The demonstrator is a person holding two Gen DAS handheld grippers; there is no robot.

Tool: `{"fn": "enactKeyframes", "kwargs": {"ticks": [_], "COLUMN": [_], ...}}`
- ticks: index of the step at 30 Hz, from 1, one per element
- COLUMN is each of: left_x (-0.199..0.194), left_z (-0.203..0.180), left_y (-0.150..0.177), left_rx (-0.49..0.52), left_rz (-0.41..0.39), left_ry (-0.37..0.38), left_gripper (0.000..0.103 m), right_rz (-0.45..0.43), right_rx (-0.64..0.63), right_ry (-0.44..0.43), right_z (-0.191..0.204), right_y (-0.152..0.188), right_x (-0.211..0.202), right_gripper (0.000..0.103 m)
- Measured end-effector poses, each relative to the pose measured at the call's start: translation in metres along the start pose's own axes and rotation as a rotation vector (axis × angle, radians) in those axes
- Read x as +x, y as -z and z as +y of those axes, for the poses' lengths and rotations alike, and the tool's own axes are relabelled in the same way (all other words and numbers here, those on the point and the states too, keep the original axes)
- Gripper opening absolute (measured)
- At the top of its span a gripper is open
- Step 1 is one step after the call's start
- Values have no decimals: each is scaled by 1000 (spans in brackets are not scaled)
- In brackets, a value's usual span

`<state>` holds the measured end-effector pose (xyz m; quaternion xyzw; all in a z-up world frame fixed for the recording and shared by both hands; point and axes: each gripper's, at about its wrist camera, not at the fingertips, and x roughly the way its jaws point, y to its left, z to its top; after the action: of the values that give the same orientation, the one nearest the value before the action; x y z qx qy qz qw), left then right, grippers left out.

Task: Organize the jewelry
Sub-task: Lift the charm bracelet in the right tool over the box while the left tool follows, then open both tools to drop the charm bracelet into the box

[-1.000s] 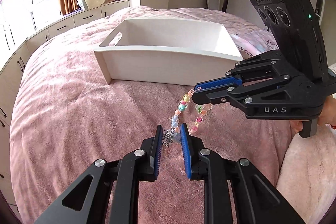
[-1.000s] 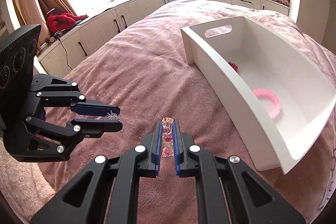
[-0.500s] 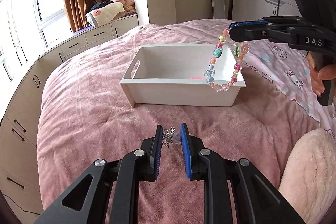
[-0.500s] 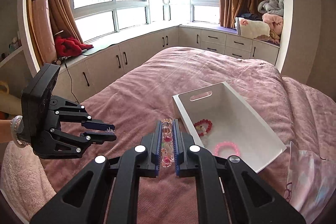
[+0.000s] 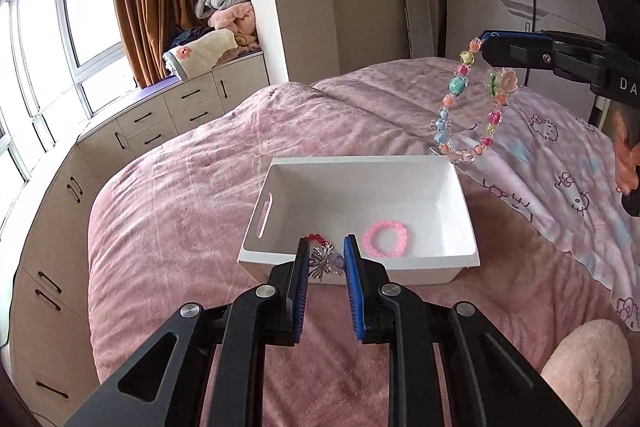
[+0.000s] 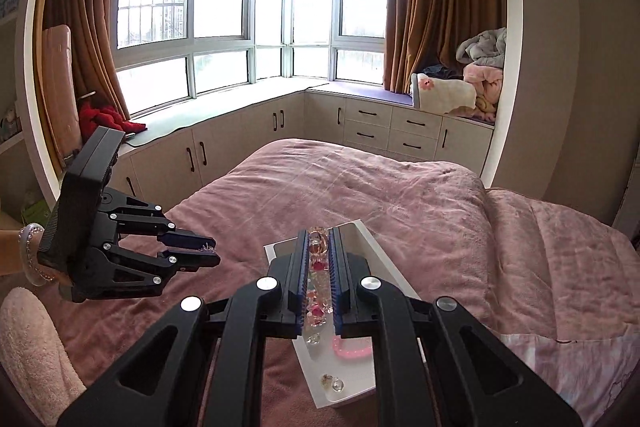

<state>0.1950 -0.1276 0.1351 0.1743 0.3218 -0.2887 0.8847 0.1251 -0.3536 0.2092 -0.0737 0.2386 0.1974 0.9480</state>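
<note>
A white bin [image 5: 466, 203] lies on the pink bed, with a pink bracelet [image 5: 386, 238] and a red bead bracelet [image 5: 316, 238] inside. Above its near edge my left gripper [image 5: 326, 259] is shut on a silver spiky charm [image 5: 320, 263]. At the upper right, my right gripper [image 5: 486, 43] is shut on a multicoloured bead bracelet [image 5: 452, 95], which dangles over the bin's far right corner. In the right wrist view, that bracelet [image 6: 318, 267] fills the gap of the right gripper [image 6: 320, 239], over the bin [image 6: 280, 251]. The left gripper [image 6: 212, 255] hovers to the left.
A pink blanket [image 5: 180, 227] covers the bed, with a cartoon-cat sheet [image 5: 560, 147] on the right. A fluffy pink cushion [image 5: 588, 367] sits at the near right. Low cabinets [image 6: 372, 127] and a window seat with folded blankets [image 6: 480, 83] run along the windows.
Both grippers have risen with their pieces. The bin now sits lower in both views and its inside shows. The dangling bracelet went from in front of the bin to above its far corner.
</note>
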Motion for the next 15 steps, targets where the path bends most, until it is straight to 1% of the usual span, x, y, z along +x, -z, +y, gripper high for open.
{"fn": "enactKeyframes", "kwargs": {"ticks": [5, 9, 11, 15], "left_x": [25, 54, 72, 115], "left_z": [-3, -1, 2, 3], "left_y": [-36, -60, -69, -75], "left_rx": [6, -27, -43, -74], "left_rz": [1, 17, 35, 99], "left_ry": [7, 12, 15, 10], "left_gripper": [22, 22, 22, 22], "right_rz": [5, 22, 37, 71], "right_rx": [10, 26, 31, 40], "right_ry": [20, 26, 28, 25], "right_z": [-24, -41, -49, -61], "right_y": [-4, -2, 1, 11], "right_x": [7, 18, 26, 44], "right_gripper": [10, 10, 10, 10]}}
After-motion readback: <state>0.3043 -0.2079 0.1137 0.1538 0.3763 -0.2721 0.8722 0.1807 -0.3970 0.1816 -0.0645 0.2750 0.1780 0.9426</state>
